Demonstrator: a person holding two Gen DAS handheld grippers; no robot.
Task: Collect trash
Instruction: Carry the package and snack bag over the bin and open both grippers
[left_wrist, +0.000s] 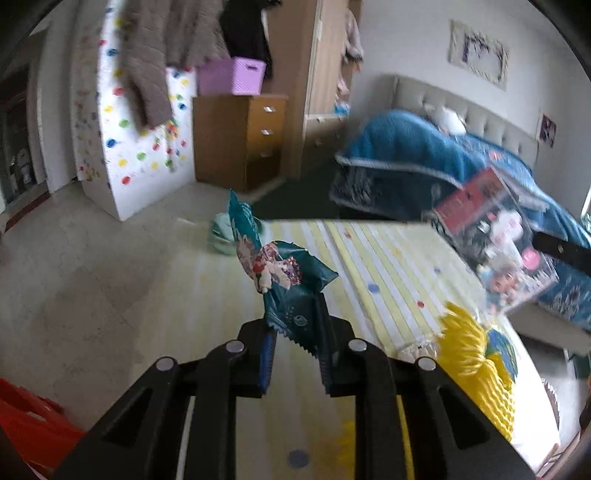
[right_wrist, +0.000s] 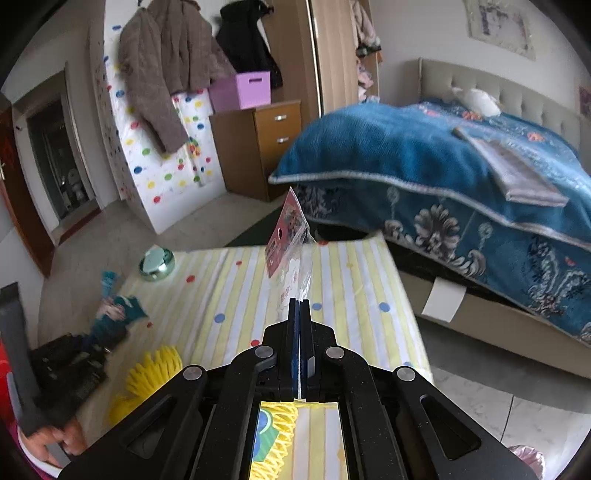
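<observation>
My left gripper (left_wrist: 293, 325) is shut on a teal snack wrapper (left_wrist: 284, 273) and holds it up above the yellow striped mat (left_wrist: 388, 266). The wrapper and left gripper also show blurred at the left of the right wrist view (right_wrist: 114, 317). My right gripper (right_wrist: 300, 302) is shut on a clear plastic package with a red printed card (right_wrist: 288, 232), held edge-on above the mat (right_wrist: 229, 288). The same package shows in the left wrist view (left_wrist: 495, 236) at the right, in front of the bed.
A bed with a blue blanket (right_wrist: 461, 177) stands right of the mat. A yellow fringed toy (left_wrist: 476, 362) lies on the mat. A round green tin (right_wrist: 157, 264) sits at the mat's far corner. A wooden drawer unit (right_wrist: 266, 144), purple box and dotted white cabinet stand behind. Something red (left_wrist: 26, 424) is at the lower left.
</observation>
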